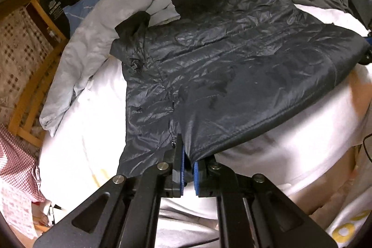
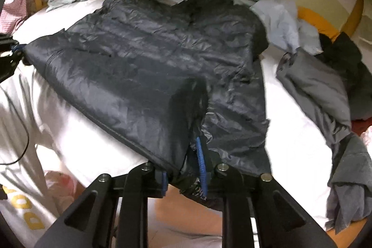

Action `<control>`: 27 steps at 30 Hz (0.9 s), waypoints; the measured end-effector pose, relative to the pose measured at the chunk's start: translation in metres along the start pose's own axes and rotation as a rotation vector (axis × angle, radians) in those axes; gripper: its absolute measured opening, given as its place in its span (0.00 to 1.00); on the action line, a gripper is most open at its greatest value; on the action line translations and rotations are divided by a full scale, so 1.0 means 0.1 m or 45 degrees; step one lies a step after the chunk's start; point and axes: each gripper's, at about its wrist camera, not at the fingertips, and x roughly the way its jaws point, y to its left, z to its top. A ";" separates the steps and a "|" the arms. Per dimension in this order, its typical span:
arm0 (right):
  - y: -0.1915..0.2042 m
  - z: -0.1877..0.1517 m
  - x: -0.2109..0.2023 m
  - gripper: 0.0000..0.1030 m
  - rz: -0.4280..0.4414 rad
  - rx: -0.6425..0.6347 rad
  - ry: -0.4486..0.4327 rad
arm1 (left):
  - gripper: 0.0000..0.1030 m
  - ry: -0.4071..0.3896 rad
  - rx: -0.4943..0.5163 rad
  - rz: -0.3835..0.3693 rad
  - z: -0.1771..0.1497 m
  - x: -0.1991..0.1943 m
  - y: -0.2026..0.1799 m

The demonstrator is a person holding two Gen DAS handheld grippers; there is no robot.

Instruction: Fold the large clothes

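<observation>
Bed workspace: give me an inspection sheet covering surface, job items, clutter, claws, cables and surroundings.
Surface: white bed sheet, rumpled.
Job's things: dark puffer jacket spread across the bed, near hem raised off the sheet at both corners.
Clutter: pale grey duvet bunched behind the jacket; grey garment heaped to one side; yellow fabric by the far edge.
Claws: left claw shut on one hem corner; right claw shut on the other hem corner.
Cables: thin black cable over a white printed garment.
Surroundings: wooden bed frame; checked pink cloth.
</observation>
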 end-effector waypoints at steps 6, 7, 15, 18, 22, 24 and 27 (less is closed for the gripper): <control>-0.31 0.35 0.06 0.54 -0.102 0.059 -0.096 | 0.10 -0.065 -0.023 -0.025 0.37 0.05 0.19; -0.38 0.41 0.07 0.55 -0.105 0.070 -0.112 | 0.12 -0.072 -0.029 -0.043 0.45 0.11 0.25; -0.89 0.90 0.29 0.61 -0.080 0.195 -0.187 | 0.18 -0.102 -0.160 -0.082 1.05 0.55 0.62; -0.91 1.03 0.36 0.69 -0.155 0.140 -0.258 | 0.23 -0.110 -0.163 -0.035 1.17 0.73 0.65; -1.02 1.12 0.61 0.69 -0.180 0.176 -0.230 | 0.25 -0.129 -0.151 -0.022 1.29 0.98 0.63; -1.09 1.13 0.73 0.69 -0.181 0.214 -0.225 | 0.25 -0.141 -0.144 -0.025 1.32 1.09 0.62; -1.21 1.12 0.88 0.69 -0.166 0.257 -0.211 | 0.25 -0.109 -0.172 -0.022 1.34 1.28 0.64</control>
